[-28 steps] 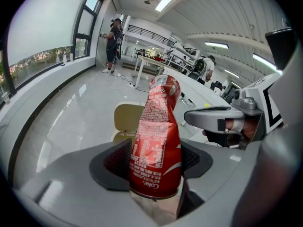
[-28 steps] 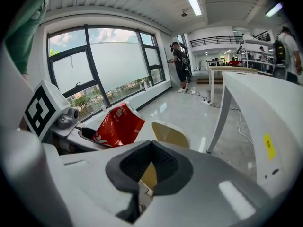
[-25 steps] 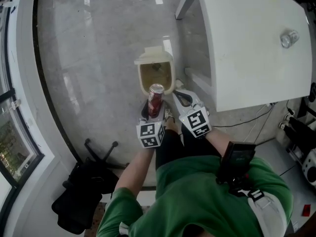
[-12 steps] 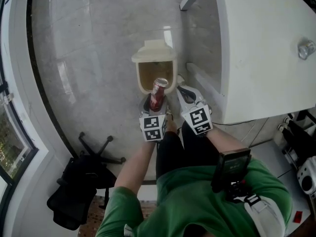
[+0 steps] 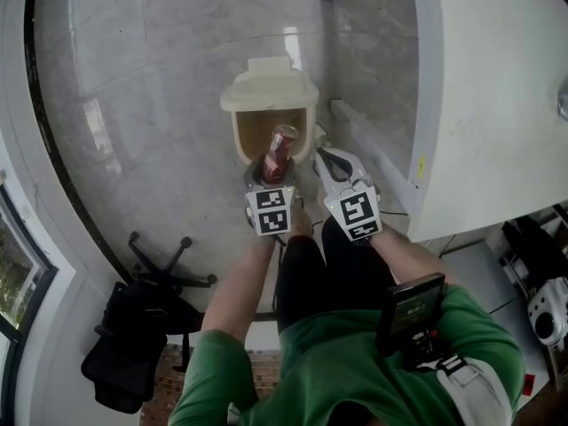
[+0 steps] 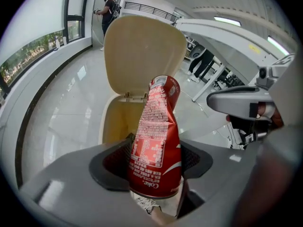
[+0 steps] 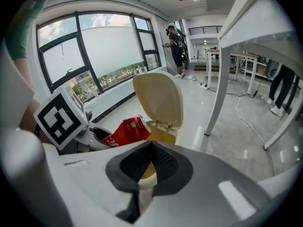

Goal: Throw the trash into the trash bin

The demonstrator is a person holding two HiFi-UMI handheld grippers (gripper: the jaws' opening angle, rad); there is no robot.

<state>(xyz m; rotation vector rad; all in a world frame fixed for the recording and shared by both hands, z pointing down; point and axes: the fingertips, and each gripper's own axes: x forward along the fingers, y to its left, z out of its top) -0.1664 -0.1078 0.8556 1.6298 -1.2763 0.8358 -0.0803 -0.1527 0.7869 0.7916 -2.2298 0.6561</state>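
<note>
A crushed red cola can stands upright between the jaws of my left gripper, which is shut on it. The can hangs over the near edge of the cream trash bin, whose lid is flipped up. In the left gripper view the can fills the middle, with the bin's lid and opening behind it. My right gripper is just right of the can, beside the bin, shut and holding nothing. In the right gripper view the can and the bin's lid lie ahead of the right gripper.
A white table stands close on the right, its leg near the bin. A black office chair sits at the lower left. A curved window wall runs along the left. A person stands far off.
The view has moved forward, so the bin is nearer. My left gripper has carried the can from just before the bin to over its near edge. The right gripper has kept alongside.
</note>
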